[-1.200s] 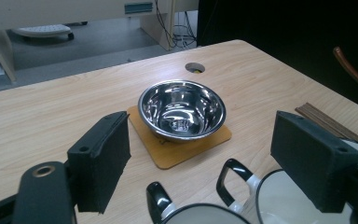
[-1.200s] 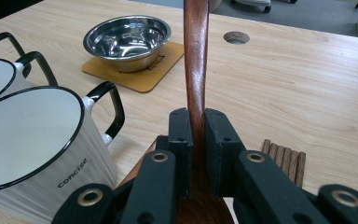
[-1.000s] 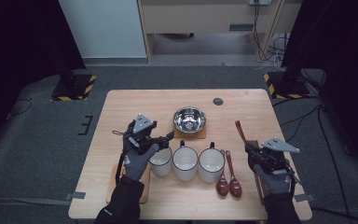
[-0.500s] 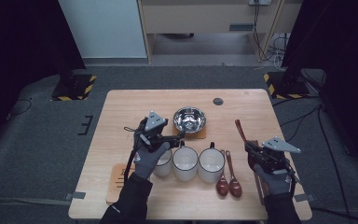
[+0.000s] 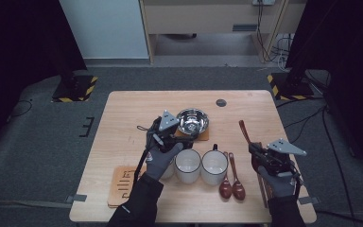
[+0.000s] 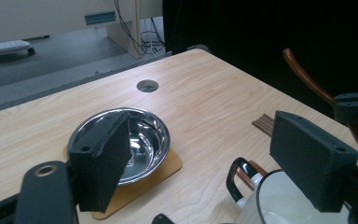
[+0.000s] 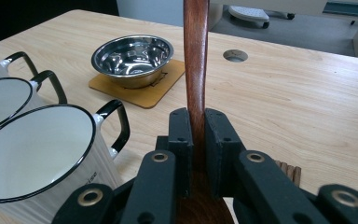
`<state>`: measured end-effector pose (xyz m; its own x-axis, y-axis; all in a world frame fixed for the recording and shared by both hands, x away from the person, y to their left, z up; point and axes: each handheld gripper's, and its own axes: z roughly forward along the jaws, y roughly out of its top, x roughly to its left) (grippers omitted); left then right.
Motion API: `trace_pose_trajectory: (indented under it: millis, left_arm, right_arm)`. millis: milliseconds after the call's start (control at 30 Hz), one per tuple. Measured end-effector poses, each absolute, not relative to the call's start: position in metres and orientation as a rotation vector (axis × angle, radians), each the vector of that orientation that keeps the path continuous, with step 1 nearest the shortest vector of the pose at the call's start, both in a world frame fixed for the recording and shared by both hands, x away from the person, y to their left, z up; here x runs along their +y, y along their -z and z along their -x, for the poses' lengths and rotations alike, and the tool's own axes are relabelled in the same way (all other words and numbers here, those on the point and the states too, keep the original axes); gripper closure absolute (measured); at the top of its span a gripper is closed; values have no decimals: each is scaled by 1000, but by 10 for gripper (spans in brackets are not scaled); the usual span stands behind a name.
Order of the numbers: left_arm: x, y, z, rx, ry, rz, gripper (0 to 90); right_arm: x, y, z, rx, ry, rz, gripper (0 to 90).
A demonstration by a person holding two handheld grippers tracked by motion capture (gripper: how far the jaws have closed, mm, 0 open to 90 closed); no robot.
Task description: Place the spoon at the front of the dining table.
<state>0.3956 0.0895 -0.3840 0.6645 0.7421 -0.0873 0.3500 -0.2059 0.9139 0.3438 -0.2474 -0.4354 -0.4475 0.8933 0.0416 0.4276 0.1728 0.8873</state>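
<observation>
Firmly between right tongs: wooden spoon

Bowl on coaster, behind three mugs

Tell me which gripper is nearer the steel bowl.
Left. The left gripper hovers just beside the steel bowl, at its near-left edge. The right gripper is far off by the table's right edge, shut on a wooden spoon.

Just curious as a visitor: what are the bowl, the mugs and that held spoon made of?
Bowl: likely polished steel, mirror-bright reflections. Mugs: probably enamelled metal, glossy white with thin black rims. Spoon: seemingly dark varnished wood, showing reddish grain.
</observation>
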Motion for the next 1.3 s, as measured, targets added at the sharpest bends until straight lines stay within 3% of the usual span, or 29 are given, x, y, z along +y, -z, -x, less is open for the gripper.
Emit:
trace_pose_trajectory:
  millis: [1300]
  left_arm:
    - [15, 379, -405, 748, -380, -1851, 203]
  right_arm:
    - [-246, 432, -342, 1954, -1277, -1217, 814]
